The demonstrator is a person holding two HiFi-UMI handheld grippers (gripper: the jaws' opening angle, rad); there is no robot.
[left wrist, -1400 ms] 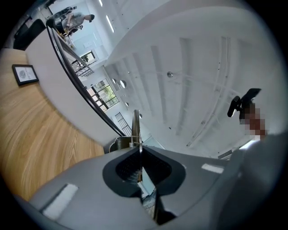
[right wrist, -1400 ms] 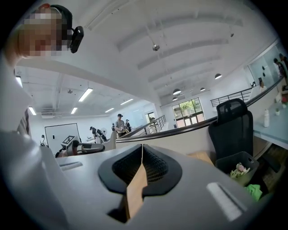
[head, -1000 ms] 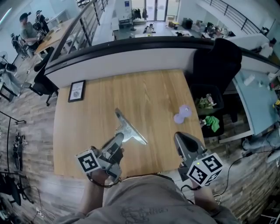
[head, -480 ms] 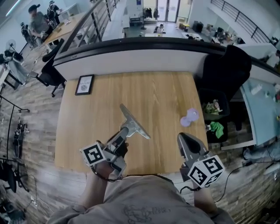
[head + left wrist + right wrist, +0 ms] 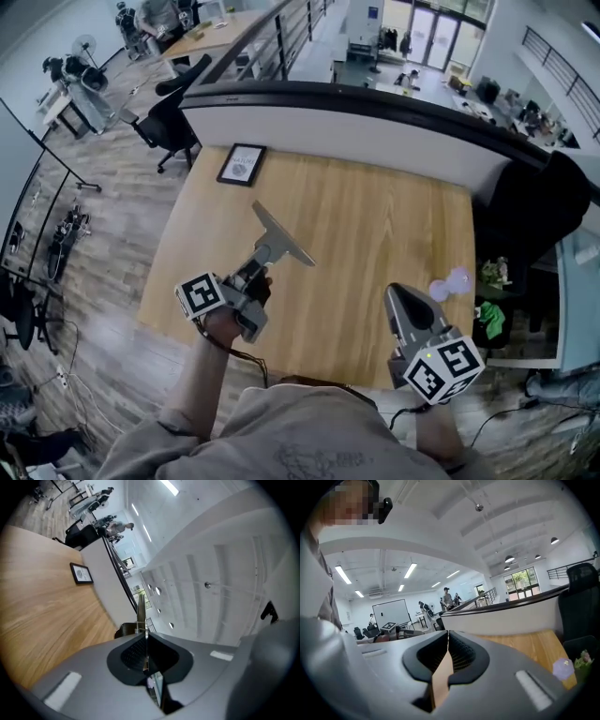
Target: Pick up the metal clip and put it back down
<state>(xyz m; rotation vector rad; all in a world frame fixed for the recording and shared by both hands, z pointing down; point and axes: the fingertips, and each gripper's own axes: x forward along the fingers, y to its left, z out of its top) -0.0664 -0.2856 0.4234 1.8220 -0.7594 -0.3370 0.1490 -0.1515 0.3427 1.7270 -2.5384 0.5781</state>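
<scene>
Nearest the viewer, the left gripper has its jaws shut on the metal clip, pinching the narrow handle end, so the clip's wide crossbar juts out past the jaw tips, towards the middle of the wooden bench. From the left gripper view the clip shows only edge-on, as a thin bright sliver rising from between the dark ribbed pads, and its gripped end is hidden between them. Whether the clip's far end touches the bench or hangs just above it cannot be told. To the right, well apart from the clip, the right gripper has its jaws closed together with nothing between them. Beyond it, near the bench's right edge, lies a small pale purple object, too small to identify. At the bench's far left corner lies a small black-framed picture. Behind the bench runs a curved white half-wall with a dark top rail.
</scene>
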